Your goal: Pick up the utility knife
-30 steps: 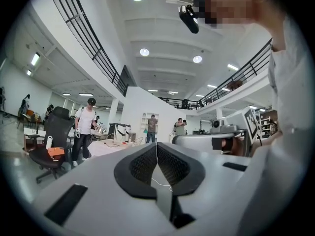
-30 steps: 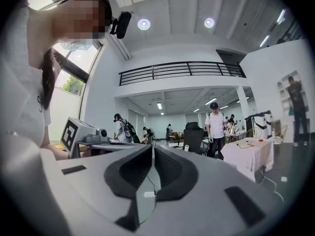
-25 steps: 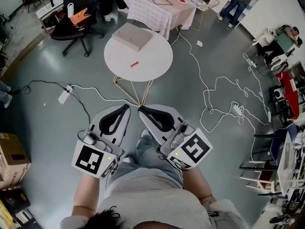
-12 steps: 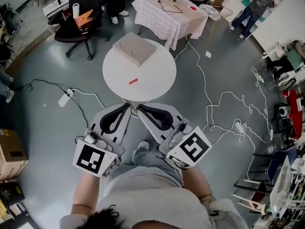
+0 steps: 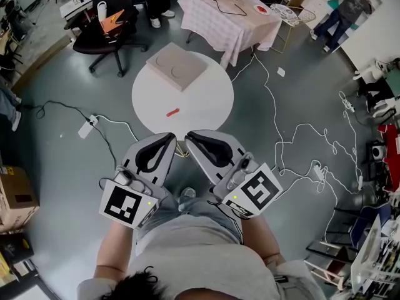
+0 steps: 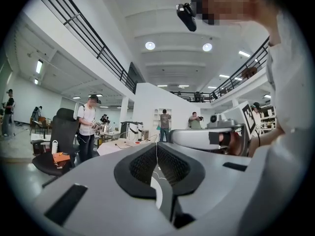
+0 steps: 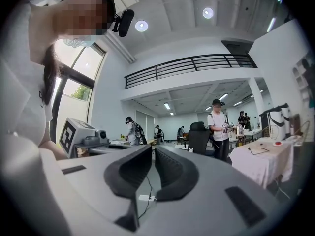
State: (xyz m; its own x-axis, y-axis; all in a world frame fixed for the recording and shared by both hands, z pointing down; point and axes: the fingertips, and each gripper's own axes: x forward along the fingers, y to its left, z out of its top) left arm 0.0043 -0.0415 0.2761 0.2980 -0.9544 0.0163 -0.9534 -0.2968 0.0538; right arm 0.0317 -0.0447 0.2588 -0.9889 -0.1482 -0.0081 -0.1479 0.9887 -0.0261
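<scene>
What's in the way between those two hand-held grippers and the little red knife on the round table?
Nothing visible. The utility knife lies alone on the bare white table, with the beige box beyond it. The left gripper and right gripper hang at the table's near edge.

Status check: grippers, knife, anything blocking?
Left gripper and right gripper both shut, empty. Small red utility knife lies untouched on the round white table. Flat beige square box sits apart from it; nothing blocking.
</scene>
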